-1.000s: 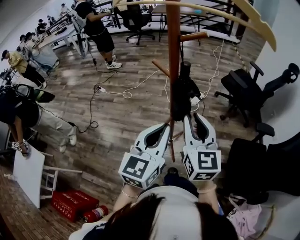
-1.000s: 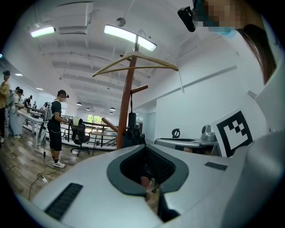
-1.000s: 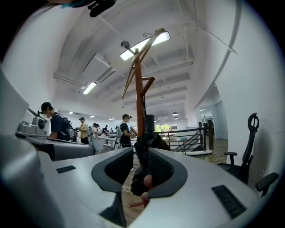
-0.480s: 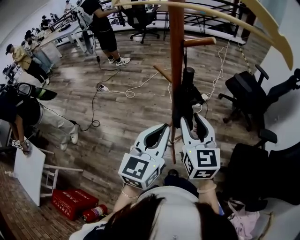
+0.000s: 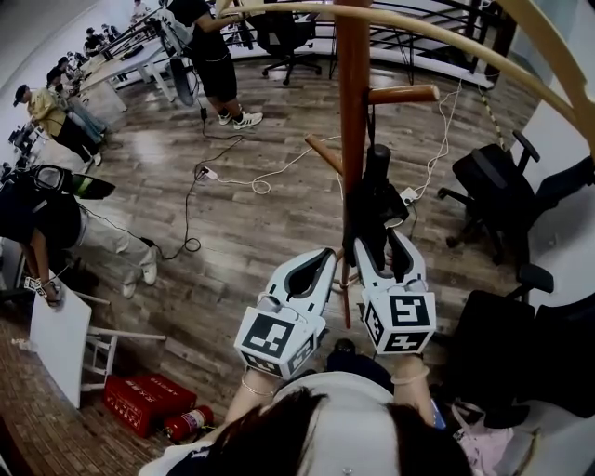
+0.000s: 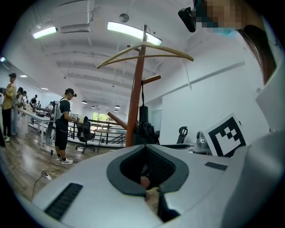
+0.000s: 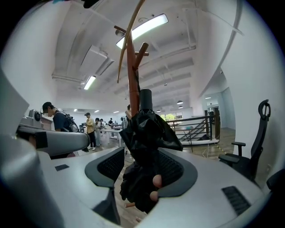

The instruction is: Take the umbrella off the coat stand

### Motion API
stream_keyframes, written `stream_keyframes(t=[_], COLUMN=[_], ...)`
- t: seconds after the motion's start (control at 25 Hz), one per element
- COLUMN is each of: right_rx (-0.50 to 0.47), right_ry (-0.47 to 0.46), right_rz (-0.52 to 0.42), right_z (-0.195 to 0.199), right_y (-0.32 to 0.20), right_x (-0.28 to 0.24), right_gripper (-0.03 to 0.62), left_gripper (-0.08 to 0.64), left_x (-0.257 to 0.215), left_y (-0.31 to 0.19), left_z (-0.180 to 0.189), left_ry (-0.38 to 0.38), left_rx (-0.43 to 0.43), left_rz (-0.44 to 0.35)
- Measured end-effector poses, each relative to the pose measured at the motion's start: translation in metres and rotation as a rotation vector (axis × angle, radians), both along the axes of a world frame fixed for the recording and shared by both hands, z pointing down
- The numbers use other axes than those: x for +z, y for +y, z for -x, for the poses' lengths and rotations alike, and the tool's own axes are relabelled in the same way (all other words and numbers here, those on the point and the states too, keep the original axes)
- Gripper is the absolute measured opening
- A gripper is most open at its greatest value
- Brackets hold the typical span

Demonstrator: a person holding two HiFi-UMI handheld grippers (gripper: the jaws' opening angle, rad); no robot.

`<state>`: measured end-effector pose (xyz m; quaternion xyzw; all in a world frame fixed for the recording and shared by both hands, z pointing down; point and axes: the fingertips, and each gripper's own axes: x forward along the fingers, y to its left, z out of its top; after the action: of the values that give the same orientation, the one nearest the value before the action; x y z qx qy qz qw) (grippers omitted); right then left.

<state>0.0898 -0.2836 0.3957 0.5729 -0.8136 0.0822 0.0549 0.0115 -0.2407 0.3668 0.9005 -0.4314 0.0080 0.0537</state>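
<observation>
Floor [image 5: 232, 223] of dark wooden planks stretches across a big open office, white cables [image 5: 251, 181] snaking over it. Ceiling lights [image 6: 133, 31] glow in long strips above. At the far left people [image 5: 56, 112] crowd along desks, and one person [image 5: 209, 56] stands near the top by a chair. A black railing [image 5: 418, 28] closes off the back. On the right, against a white wall [image 5: 572, 112], sit black office chairs [image 5: 493, 181]. Down at the lower left a white panel [image 5: 58, 344] leans, a red box [image 5: 149, 404] and an extinguisher [image 5: 186, 425] lying beside it on the floor.

Right in the middle rises the brown stand [image 5: 352, 93], a pale curved hanger [image 5: 437, 28] across its top. The umbrella [image 5: 372, 200], black and folded, hangs by a thin strap from a side peg [image 5: 400, 93], just beside the pole and not yet off it.

The right gripper [image 5: 376, 240] is up against it: its jaws have just been opening and now stand wide, the umbrella's bunched fabric sitting between them. A gap shows on one side, so there is no squeeze on it. The left gripper [image 5: 325, 253] hovers just beside the right one, near the pole, its jaws brought together with nothing in them.
</observation>
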Motion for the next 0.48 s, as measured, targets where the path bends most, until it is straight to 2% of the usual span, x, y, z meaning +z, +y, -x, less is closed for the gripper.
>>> stream_keyframes(t=[0.48], right_rx=[-0.030], right_ry=[0.004], right_rz=[0.072], right_z=[0.002], right_y=[-0.021], right_x=[0.020], right_gripper=[0.264], left_gripper=[0.009], left_x=[0.011], left_y=[-0.019], left_z=[-0.002], left_ry=[0.003], left_rx=[-0.009], left_rz=[0.027])
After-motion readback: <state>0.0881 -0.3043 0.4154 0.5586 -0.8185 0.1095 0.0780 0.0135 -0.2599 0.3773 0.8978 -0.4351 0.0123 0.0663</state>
